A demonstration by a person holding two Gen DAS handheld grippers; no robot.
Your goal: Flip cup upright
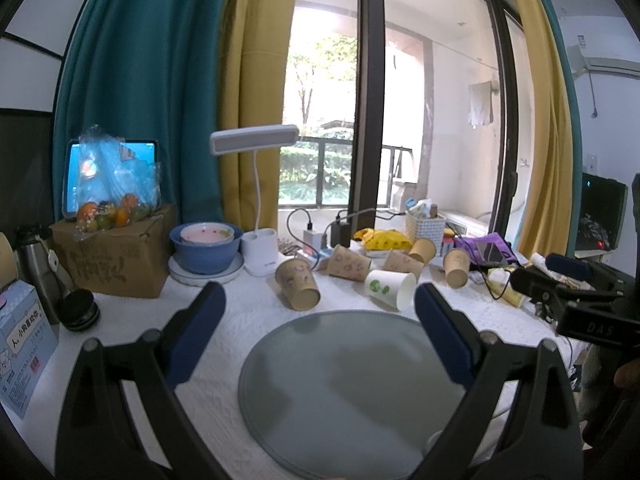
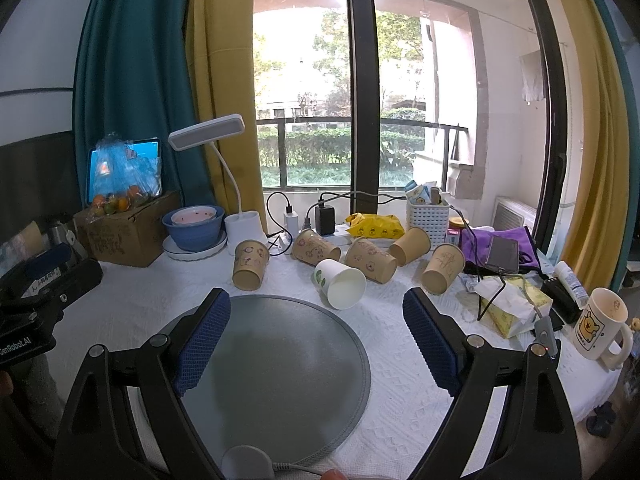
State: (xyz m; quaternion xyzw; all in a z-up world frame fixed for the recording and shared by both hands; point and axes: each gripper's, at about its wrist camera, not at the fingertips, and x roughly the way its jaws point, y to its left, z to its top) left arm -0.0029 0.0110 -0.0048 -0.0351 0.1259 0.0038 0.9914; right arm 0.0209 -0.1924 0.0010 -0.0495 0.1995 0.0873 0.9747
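The white cup point(image 1: 390, 289) with green spots, a smooth tapered paper cone, lies on its side in the left wrist view, just beyond the far rim of the round grey mat point(image 1: 320, 420) and between the tips of the left gripper point(image 1: 320, 304), whose blue-padded fingers point(image 1: 200, 328) stand wide apart holding nothing. Brown paper cups point(image 1: 298, 284) printed with cartoon figures lie tipped around it on the counter point(image 1: 240, 304), which wears a white cloth with a raised quilted pattern. A blue bowl point(image 1: 204, 254) sits on a white plate further left. In the right wrist view the white cup point(image 2: 340, 283) shows its open mouth toward the camera, resting at the mat's point(image 2: 280, 360) far right edge, touching a brown cup point(image 2: 370, 259) behind it. The right gripper point(image 2: 317, 300) also has its fingers point(image 2: 204, 336) spread wide and empty, their blue pads ribbed with a fine mesh texture. A glossy cream mug point(image 2: 600, 324) stands upright at the right.
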